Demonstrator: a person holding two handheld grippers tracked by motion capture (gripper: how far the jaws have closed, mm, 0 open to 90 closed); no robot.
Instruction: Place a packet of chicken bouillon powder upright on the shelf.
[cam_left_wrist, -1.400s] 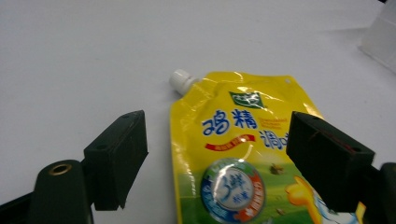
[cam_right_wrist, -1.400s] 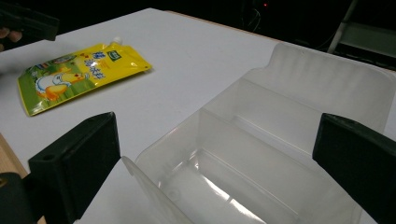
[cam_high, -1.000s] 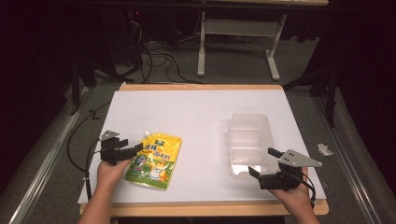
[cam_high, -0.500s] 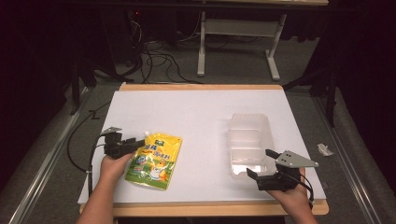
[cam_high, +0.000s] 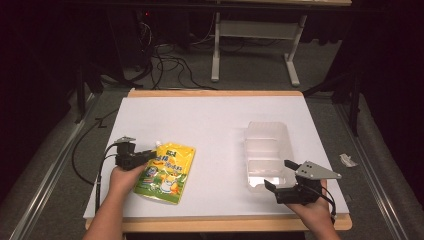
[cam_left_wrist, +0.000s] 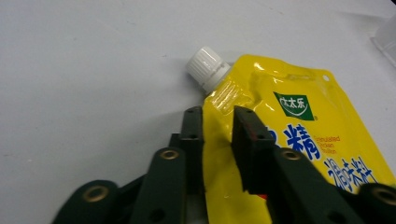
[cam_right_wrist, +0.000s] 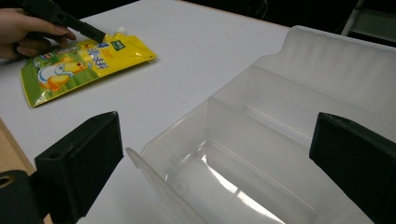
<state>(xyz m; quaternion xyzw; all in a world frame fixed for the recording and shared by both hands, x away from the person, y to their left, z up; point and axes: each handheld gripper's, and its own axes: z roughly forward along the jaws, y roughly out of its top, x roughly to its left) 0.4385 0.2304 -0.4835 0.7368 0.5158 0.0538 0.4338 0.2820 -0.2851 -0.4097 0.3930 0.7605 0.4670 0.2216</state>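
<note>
So far, yellow pouch just pinched by closing left hand-held gripper, not yet lifted off tabletop; clear bin empty; right hand-held gripper held open

The pouch is glossy yellow plastic film, creased and shiny near its ribbed white plastic cap. The container is clear, smooth plastic, faintly frosted, with bright reflections on its floor. The bench has a matt white top, smooth like paper or laminate, edged in pale wood. The left tongs are matt black plastic with brassy metal rivets; the right tongs look the same dull black.
</note>
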